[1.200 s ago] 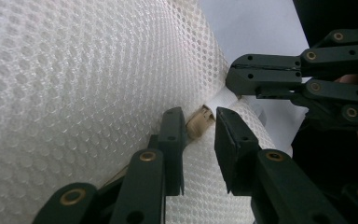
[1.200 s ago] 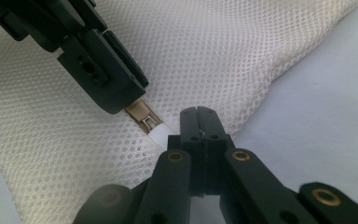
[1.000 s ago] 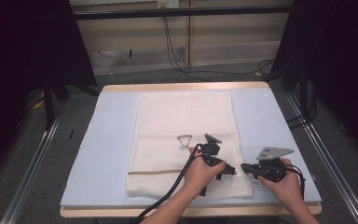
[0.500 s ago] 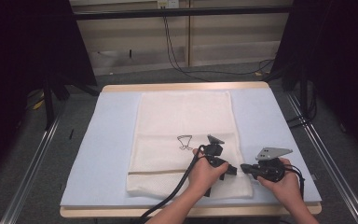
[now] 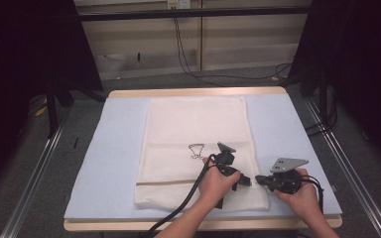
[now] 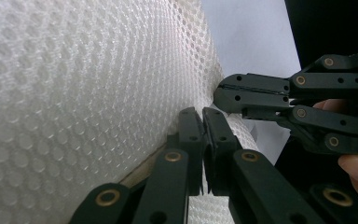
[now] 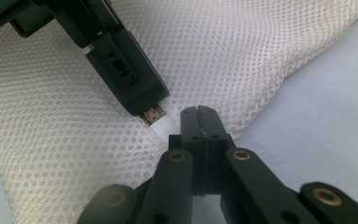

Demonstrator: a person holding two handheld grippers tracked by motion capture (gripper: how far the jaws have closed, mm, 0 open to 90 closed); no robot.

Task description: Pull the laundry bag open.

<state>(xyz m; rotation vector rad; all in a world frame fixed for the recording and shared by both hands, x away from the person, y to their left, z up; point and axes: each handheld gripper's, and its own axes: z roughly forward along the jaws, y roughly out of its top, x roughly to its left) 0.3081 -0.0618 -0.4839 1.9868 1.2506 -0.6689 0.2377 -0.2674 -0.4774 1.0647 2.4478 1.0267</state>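
Blue mat (image 5: 104, 163) under mesh bag (image 5: 193, 124); nothing blocking.

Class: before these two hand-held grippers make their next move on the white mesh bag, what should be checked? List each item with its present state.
1. Left gripper shut on the white mesh laundry bag at its right edge, jaws having just closed: ok.
2. Right gripper shut on that edge: ok.
3. Grippers close together, not colliding: ok.
4. Bag flat on the pale blue mat: ok.
5. Zipper open or shut: cannot tell.
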